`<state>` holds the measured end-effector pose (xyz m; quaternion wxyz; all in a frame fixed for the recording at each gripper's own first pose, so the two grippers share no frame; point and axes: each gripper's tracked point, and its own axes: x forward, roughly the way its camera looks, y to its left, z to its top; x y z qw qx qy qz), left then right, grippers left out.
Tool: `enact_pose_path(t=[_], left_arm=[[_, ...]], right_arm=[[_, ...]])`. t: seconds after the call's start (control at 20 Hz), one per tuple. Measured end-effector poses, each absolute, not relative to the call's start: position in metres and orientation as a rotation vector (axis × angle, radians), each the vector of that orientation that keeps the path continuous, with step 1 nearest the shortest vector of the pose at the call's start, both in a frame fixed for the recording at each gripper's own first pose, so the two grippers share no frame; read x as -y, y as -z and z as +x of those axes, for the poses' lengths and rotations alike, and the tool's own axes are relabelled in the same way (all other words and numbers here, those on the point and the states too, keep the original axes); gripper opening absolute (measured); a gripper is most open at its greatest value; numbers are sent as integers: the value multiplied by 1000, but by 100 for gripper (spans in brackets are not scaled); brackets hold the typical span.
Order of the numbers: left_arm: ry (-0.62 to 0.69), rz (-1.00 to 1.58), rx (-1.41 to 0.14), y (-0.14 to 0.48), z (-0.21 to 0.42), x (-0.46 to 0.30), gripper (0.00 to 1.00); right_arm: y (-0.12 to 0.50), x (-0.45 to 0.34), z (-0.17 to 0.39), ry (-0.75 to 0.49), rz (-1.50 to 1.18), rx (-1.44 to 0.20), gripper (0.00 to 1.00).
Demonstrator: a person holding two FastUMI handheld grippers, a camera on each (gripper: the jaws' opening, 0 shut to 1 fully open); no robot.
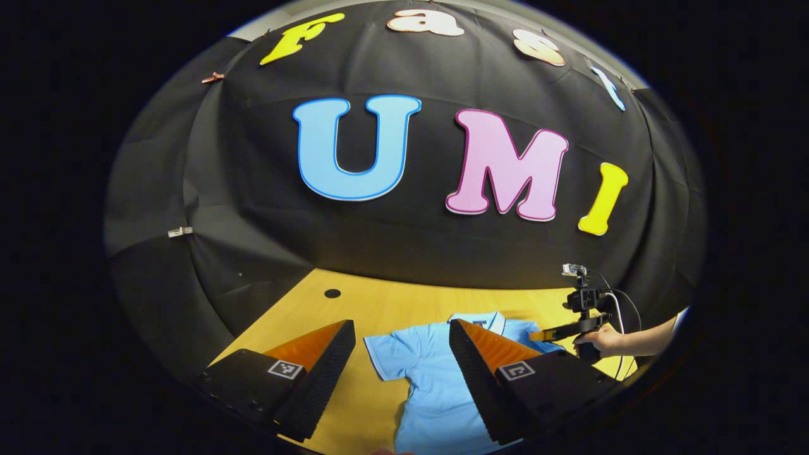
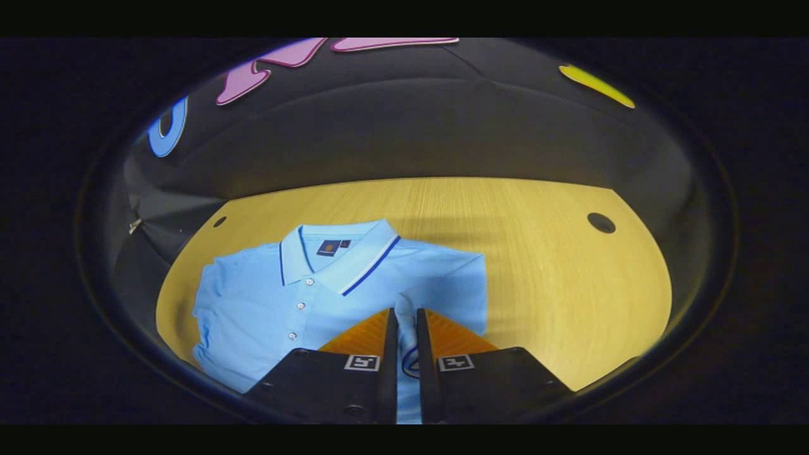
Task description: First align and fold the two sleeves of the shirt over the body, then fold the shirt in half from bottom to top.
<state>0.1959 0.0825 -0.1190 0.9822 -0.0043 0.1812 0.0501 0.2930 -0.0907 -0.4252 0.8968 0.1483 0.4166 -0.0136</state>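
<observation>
Honestly, can't read the shirt (image 2: 265, 303) neck label; right gripper (image 2: 404, 316) clamped on a sleeve (image 2: 405, 309) fold, left gripper (image 1: 401, 335) spread wide.

Bare wooden table (image 2: 556, 278) spreads wide across the right half of the right gripper view, open passage there. The shirt (image 2: 265, 303) covers the lower left. In the left gripper view, the booth wall (image 1: 404, 246) closes off the table's far edge.
</observation>
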Motion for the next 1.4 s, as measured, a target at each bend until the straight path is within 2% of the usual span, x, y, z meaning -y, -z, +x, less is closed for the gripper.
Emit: enact_pose_path(t=[0.05, 0.1, 0.25, 0.3, 0.65, 1.0, 1.4], left_arm=[[-109, -6, -385, 129, 195, -90, 96], [-114, -13, -400, 133, 196, -96, 96], [-117, -50, -408, 135, 203, -104, 96], [-117, -50, -408, 139, 206, -106, 96], [-90, -30, -451, 172, 265, -124, 96], [-75, 31, -586, 259, 356, -135, 96], [-159, 84, -800, 363, 394, -163, 96]], right_arm=[[423, 86, 291, 24, 329, -856, 22], [422, 83, 292, 17, 340, -843, 30], [406, 89, 288, 26, 299, -808, 86], [400, 87, 287, 26, 302, -796, 100], [340, 96, 265, 31, 313, -692, 98], [312, 129, 178, 104, 341, -689, 98], [317, 194, 84, 271, 374, -736, 98]])
